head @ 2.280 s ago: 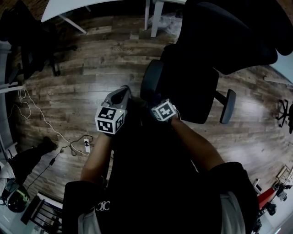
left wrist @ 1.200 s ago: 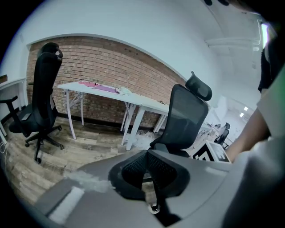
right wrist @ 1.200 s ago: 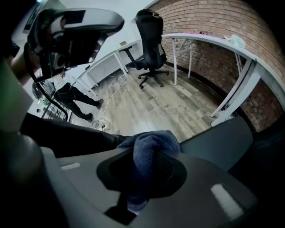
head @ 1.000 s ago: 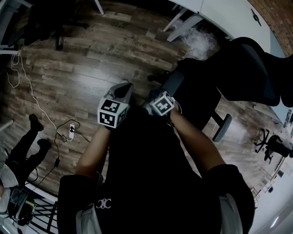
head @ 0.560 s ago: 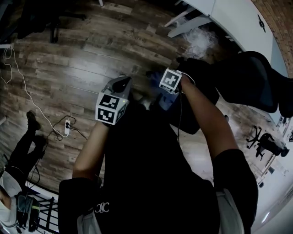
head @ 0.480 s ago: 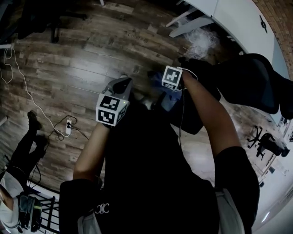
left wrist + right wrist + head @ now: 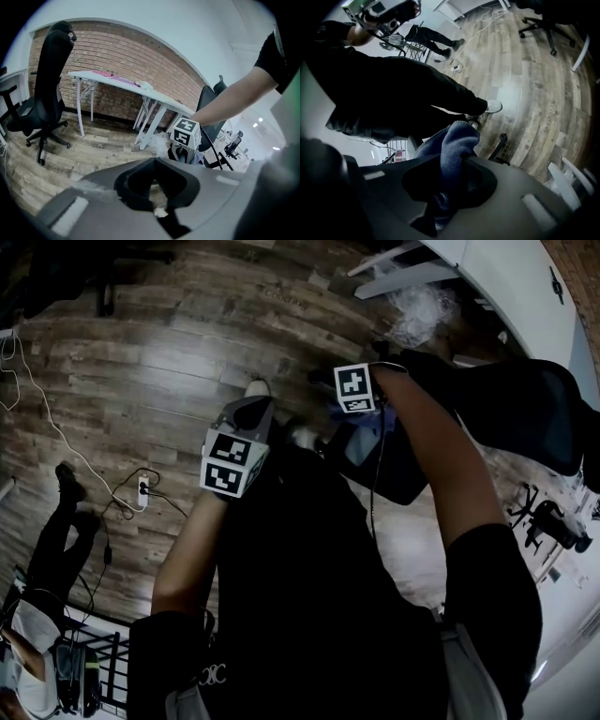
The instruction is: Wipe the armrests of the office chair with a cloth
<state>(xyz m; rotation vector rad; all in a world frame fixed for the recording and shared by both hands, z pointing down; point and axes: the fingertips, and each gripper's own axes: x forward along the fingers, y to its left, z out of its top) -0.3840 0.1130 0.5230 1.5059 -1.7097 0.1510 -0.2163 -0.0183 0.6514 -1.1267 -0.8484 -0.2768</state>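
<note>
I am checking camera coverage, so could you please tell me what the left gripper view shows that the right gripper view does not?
Only the left gripper view: a brick wall, a white table in front of it, a black office chair at left, and the other gripper's marker cube below the person's outstretched arm. Its own jaws are together with nothing between them.
Only the right gripper view: a blue cloth clamped in its jaws, the person's white shoe and a power strip.
Both: the wooden floor.
</note>
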